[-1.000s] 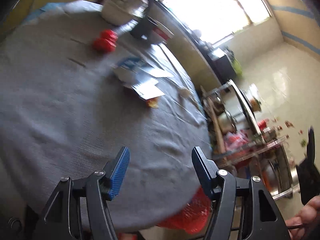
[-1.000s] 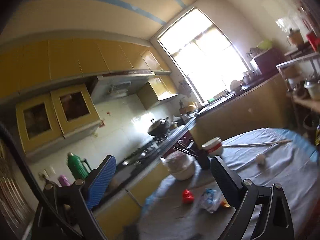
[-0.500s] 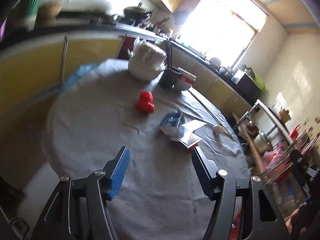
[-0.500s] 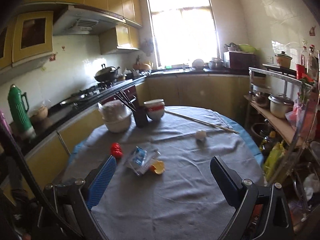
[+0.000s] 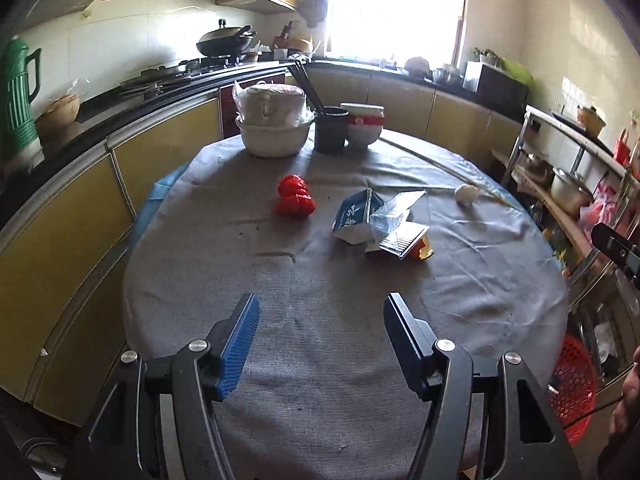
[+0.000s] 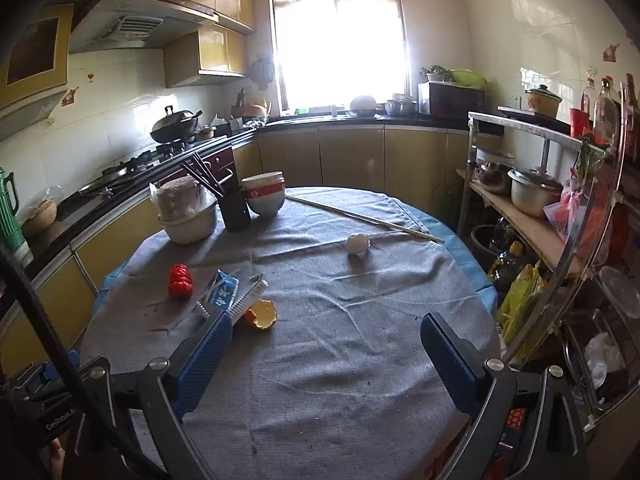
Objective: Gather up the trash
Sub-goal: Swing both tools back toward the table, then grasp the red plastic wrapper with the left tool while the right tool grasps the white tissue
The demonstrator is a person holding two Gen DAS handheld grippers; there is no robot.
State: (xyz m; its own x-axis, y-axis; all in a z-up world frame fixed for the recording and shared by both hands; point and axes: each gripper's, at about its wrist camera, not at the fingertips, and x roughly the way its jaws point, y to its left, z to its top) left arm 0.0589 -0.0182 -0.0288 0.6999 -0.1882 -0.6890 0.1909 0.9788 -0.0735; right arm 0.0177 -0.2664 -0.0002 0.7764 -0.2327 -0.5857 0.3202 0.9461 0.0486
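Observation:
Trash lies on the grey-clothed round table (image 5: 320,280): a crushed red bottle (image 5: 295,196), a blue-and-white milk carton (image 5: 356,216), a clear plastic tray (image 5: 396,228), an orange peel (image 5: 422,250) and a crumpled white paper ball (image 5: 466,193). They also show in the right wrist view: the red bottle (image 6: 179,276), carton (image 6: 222,290), peel (image 6: 262,314) and paper ball (image 6: 357,243). My left gripper (image 5: 320,344) is open and empty above the near table edge. My right gripper (image 6: 324,360) is open and empty, to the right of the carton.
White stacked bowls (image 5: 276,126), a black chopstick holder (image 5: 330,130) and a red-banded bowl (image 5: 363,124) stand at the far edge. A long stick (image 6: 364,218) lies across the back. A red basket (image 5: 574,392) sits on the floor to the right, by a metal shelf rack (image 6: 532,216).
Both cameras have swung and levelled from blurred, tilted views until they face the table squarely. The trash has not moved. Both grippers stay open.

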